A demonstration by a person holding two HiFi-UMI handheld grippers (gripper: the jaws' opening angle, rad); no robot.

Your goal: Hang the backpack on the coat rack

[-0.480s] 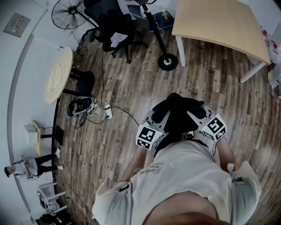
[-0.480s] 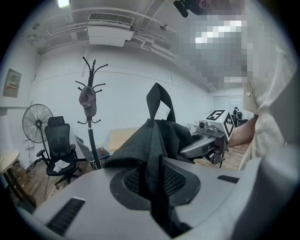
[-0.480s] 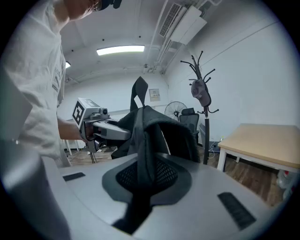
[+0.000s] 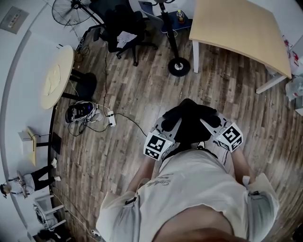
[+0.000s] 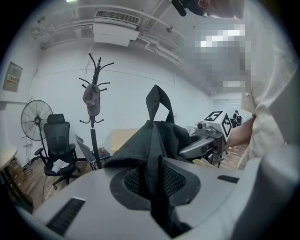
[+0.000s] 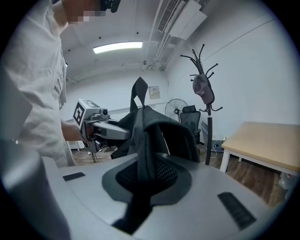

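The black backpack point(image 4: 189, 118) hangs in front of the person, carried between both grippers above the wooden floor. My left gripper point(image 5: 152, 176) is shut on one of its black straps point(image 5: 154, 154), and the bag's top loop point(image 5: 157, 101) stands up beyond. My right gripper point(image 6: 140, 180) is shut on another strap point(image 6: 143, 140) of the backpack point(image 6: 159, 124). In the head view the left gripper point(image 4: 165, 132) and the right gripper point(image 4: 215, 128) flank the bag. The coat rack point(image 5: 93, 117) stands ahead with a cap point(image 5: 91, 101) on it; its round base point(image 4: 179, 66) is on the floor beyond the bag.
A light wooden table point(image 4: 241, 28) stands right of the rack. A black office chair point(image 4: 120, 33) and a fan point(image 4: 68, 9) are to its left. A round table point(image 4: 56, 75), a helmet-like object point(image 4: 78, 111) and a cable with a power strip point(image 4: 111, 120) lie left.
Both grippers keep their hold on the backpack. The floor objects have slid slightly left in the head view; the bag sits at about the same place.
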